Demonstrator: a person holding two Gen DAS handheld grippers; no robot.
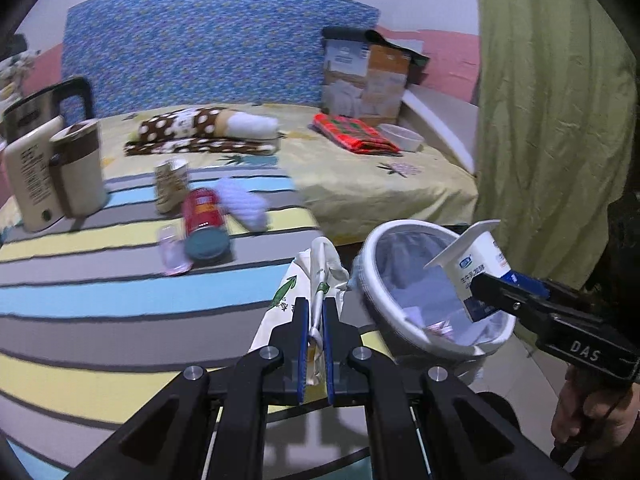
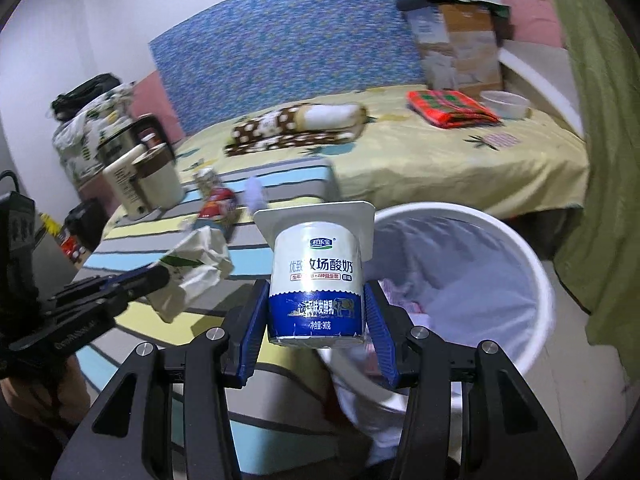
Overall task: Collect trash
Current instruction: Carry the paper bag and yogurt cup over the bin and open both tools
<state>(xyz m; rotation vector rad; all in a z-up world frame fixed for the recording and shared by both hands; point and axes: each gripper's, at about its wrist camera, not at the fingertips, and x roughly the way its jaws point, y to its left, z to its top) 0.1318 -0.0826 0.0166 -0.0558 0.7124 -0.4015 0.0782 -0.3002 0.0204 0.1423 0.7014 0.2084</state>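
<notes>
pinching a yogurt cup [image 2: 317, 280] at frame centre, right tongs [image 2: 316, 316] meet the trash bin [image 2: 536, 264]; left tongs [image 1: 315, 320] pinch a crumpled wrapper [image 1: 316, 276].

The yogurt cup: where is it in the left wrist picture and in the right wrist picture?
Left wrist view: the yogurt cup is at the right, tilted over the white bin, held by the right gripper.
Right wrist view: the cup is in the centre, between the jaws, left of the bin.
Shared landmark: the white bin.
</notes>
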